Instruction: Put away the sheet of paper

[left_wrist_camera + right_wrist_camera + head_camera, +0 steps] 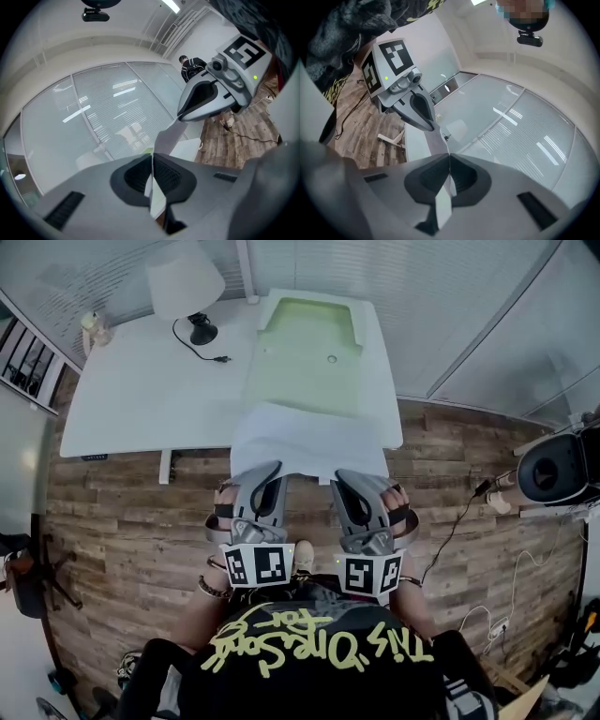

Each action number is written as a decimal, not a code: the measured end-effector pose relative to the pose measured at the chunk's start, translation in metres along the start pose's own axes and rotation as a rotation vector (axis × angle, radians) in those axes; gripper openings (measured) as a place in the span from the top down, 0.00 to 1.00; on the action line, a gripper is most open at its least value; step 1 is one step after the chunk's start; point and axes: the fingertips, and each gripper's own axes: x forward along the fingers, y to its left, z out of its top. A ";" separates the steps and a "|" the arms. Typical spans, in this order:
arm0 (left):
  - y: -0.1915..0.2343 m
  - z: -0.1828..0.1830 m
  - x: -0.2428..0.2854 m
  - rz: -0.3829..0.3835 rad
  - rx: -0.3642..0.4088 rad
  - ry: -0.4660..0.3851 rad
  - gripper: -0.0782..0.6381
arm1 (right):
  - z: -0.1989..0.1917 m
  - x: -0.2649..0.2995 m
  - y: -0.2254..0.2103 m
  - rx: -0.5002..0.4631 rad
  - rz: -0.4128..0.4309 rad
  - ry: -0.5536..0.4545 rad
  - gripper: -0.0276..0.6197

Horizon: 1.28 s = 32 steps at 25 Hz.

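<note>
White sheet of paper [309, 439] is lying across the near edge of the counter [141, 390], its far part reaching toward a pale green folder [309, 352]. Whether it is touching that folder cannot be told. The left gripper [266, 472] and the right gripper [351, 480] are each pinching the sheet's near edge, one toward each corner. Both pairs of jaws are pressing flat together on the paper, as both gripper views are showing.

The sheet is judged to be very light, thin and limp. It is bowing between the two holds and is likely to crease or tear under uneven pull. Holds near the corners, set a little in from the margin, are looking suitable. The spacing between the grippers is judged to need holding constant, so that the sheet is neither buckling nor straining.
</note>
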 end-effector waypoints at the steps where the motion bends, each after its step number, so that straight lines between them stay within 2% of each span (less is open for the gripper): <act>1: 0.001 0.000 0.001 -0.003 0.002 0.001 0.88 | 0.000 0.001 -0.001 0.005 0.000 -0.001 0.94; 19: 0.004 0.009 0.012 -0.005 0.013 0.003 0.88 | -0.006 0.006 -0.016 0.024 -0.014 -0.036 0.95; 32: -0.005 0.007 0.018 0.015 0.005 0.058 0.88 | -0.021 0.007 -0.012 0.046 0.029 -0.071 0.94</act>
